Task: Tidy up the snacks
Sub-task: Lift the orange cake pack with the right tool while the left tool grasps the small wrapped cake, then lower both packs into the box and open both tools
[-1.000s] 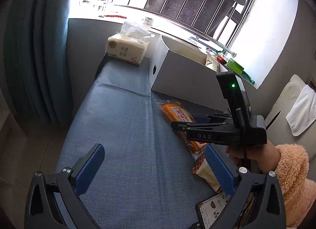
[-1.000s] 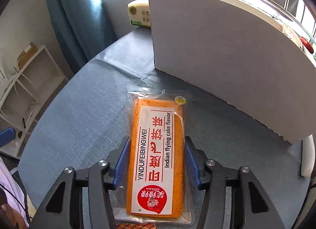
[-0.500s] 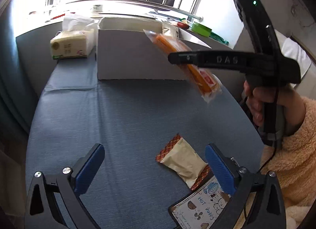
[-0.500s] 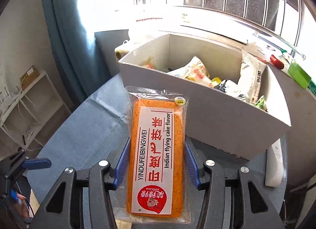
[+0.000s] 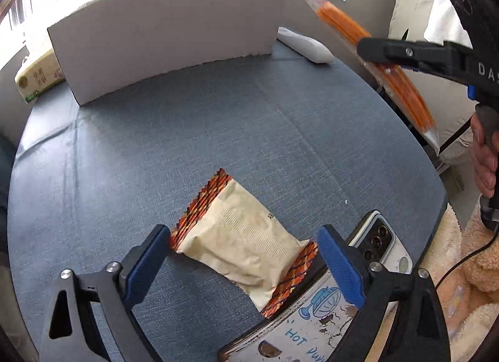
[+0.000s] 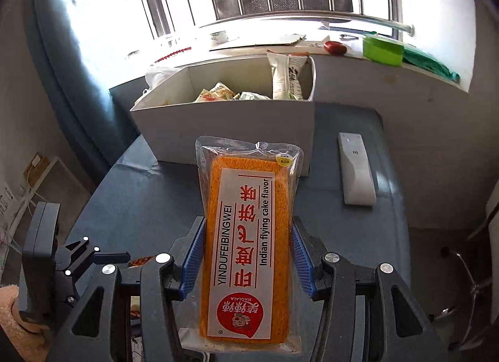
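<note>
Clamping a glossy orange cake packet [image 6: 246, 246] in right fingers [image 6: 246, 256], left fingers [image 5: 243, 265] just narrowing, unclenched, astride a crinkled beige pouch [image 5: 246, 243].

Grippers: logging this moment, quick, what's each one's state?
Left claw: closing around the beige snack packet, not gripping yet.
Right claw: shut on the orange cake pack.

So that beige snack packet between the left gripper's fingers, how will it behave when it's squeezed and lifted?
The beige snack packet looks puffy and creased, so it will probably give and crinkle. It seems light. It partly overlaps the phone, which may shift. The left gripper has just been closing around it.
</note>
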A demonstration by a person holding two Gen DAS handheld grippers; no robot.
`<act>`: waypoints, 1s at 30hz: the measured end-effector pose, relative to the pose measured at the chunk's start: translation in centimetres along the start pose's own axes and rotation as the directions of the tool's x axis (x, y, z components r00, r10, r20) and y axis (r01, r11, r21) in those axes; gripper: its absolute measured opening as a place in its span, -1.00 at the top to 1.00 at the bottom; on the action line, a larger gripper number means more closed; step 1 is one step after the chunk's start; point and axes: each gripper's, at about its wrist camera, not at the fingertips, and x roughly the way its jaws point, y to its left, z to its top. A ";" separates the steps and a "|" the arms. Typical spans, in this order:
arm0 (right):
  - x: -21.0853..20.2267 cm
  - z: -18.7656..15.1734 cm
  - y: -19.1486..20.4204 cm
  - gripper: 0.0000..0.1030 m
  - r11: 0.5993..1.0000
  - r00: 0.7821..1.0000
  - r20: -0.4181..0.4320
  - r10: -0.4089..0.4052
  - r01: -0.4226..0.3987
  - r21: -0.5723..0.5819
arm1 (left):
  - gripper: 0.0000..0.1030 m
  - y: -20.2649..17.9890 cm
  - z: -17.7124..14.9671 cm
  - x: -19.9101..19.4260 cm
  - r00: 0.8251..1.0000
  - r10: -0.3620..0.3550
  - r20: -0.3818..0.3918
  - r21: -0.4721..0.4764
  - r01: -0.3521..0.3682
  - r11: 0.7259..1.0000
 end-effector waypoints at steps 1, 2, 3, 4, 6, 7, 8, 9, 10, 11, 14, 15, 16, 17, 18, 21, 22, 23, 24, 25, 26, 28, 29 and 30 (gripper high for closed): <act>0.0 -0.5 -0.4 -0.10 1.000 1.000 -0.007 -0.001 0.001 0.015 | -0.50 0.0 0.0 -0.2 1.000 0.012 0.004 0.007 -0.012 1.000; 0.0 -1.0 -0.7 -0.10 1.000 1.000 -0.014 0.001 -0.001 0.031 | -0.42 0.2 0.0 -0.4 1.000 -0.002 0.007 -0.002 0.002 1.000; 0.0 -1.5 -1.0 -0.10 0.999 1.000 -0.019 0.008 -0.007 0.045 | -0.30 0.7 0.1 -0.6 1.000 -0.024 0.011 -0.025 0.024 0.999; 0.0 -1.9 -1.3 -0.10 0.998 1.000 -0.024 0.018 -0.016 0.063 | -0.07 1.2 0.2 -0.8 0.999 -0.029 0.020 -0.050 0.030 0.998; 0.1 -2.6 -1.6 -0.10 0.996 0.999 -0.032 0.044 -0.041 0.084 | 0.60 2.1 -0.1 -1.1 0.998 -0.038 0.042 -0.089 0.041 0.995; 0.2 -2.8 -1.6 -0.10 0.995 0.998 -0.033 0.052 -0.048 0.087 | 0.61 2.5 0.0 -1.3 0.998 -0.029 0.053 -0.104 0.034 0.994; 0.2 -2.9 -1.5 -0.10 0.995 0.998 -0.034 0.057 -0.054 0.088 | 0.61 2.8 0.0 -1.5 0.998 -0.020 0.053 -0.109 0.026 0.994; 0.2 -2.9 -1.5 -0.10 0.994 0.997 -0.033 0.066 -0.063 0.087 | 0.61 3.0 0.1 -1.6 0.998 -0.019 0.056 -0.107 0.025 0.994; 0.2 -2.9 -1.4 -0.10 0.994 0.997 -0.031 0.074 -0.071 0.086 | 0.61 3.3 0.2 -1.8 0.998 -0.020 0.060 -0.113 0.026 0.993; 0.3 -2.8 -1.3 -0.10 0.994 0.996 -0.031 0.078 -0.075 0.082 | 0.61 3.6 0.3 -1.9 0.998 -0.021 0.065 -0.121 0.029 0.992; 0.2 -2.4 -1.0 -0.10 0.993 0.996 -0.016 0.092 -0.091 0.075 | 0.62 3.7 0.9 -3.0 0.994 -0.011 0.107 -0.113 0.023 0.993; 0.1 -2.3 -0.9 -0.10 0.992 0.994 -0.012 0.105 -0.104 0.076 | 0.62 3.7 1.1 -3.4 0.993 -0.006 0.120 -0.108 0.019 0.994; 0.0 -2.2 -0.9 -0.10 0.990 0.993 -0.005 0.114 -0.114 0.078 | 0.62 3.7 1.3 -3.9 0.991 0.001 0.137 -0.105 0.014 0.994; -0.1 -2.0 -0.9 -0.10 0.990 0.993 0.001 0.120 -0.119 0.080 | 0.62 3.8 1.5 -4.3 0.989 0.001 0.145 -0.104 0.014 0.994; -0.2 -1.8 -0.8 -0.10 0.988 0.992 0.009 0.129 -0.129 0.080 | 0.63 4.1 1.8 -4.6 0.989 0.004 0.149 -0.103 0.012 0.995; -0.4 -0.9 -0.8 -0.10 0.986 0.989 0.028 0.145 -0.147 0.082 | 0.63 4.6 2.7 -5.6 0.985 0.005 0.172 -0.098 0.013 0.995; -0.5 -0.6 -0.8 -0.10 0.985 0.987 0.032 0.155 -0.157 0.077 | 0.63 4.7 2.8 -5.9 0.983 0.017 0.184 -0.100 0.001 0.995; -0.6 -0.4 -0.7 -0.10 0.984 0.987 0.039 0.156 -0.159 0.077 | 0.63 4.8 3.0 -6.2 0.980 0.022 0.195 -0.091 -0.004 0.996; -0.6 -0.2 -0.7 -0.10 0.984 0.987 0.045 0.155 -0.158 0.077 | 0.63 4.9 3.2 -6.6 0.980 0.018 0.200 -0.082 -0.001 0.997; -0.7 0.1 -0.6 -0.10 0.983 0.986 0.047 0.163 -0.166 0.072 | 0.63 5.0 3.5 -7.1 0.976 0.028 0.217 -0.085 -0.010 0.996; -0.9 0.3 -0.6 -0.10 0.982 0.984 0.052 0.169 -0.173 0.070 | 0.63 5.0 4.0 -7.4 0.971 0.033 0.237 -0.083 -0.014 0.996; -1.3 1.1 -0.5 -0.10 0.981 0.981 0.070 0.181 -0.185 0.064 | 0.63 5.2 5.0 -9.0 0.957 0.046 0.286 -0.078 -0.024 0.997; -1.5 1.6 -0.4 -0.10 0.980 0.979 0.081 0.188 -0.193 0.057 | 0.63 5.2 5.5 -9.5 0.950 0.052 0.309 -0.077 -0.029 0.997; -1.7 2.3 -0.4 -0.10 0.980 0.977 0.094 0.189 -0.195 0.050 | 0.63 5.4 6.3 -10.3 0.941 0.060 0.334 -0.076 -0.037 0.996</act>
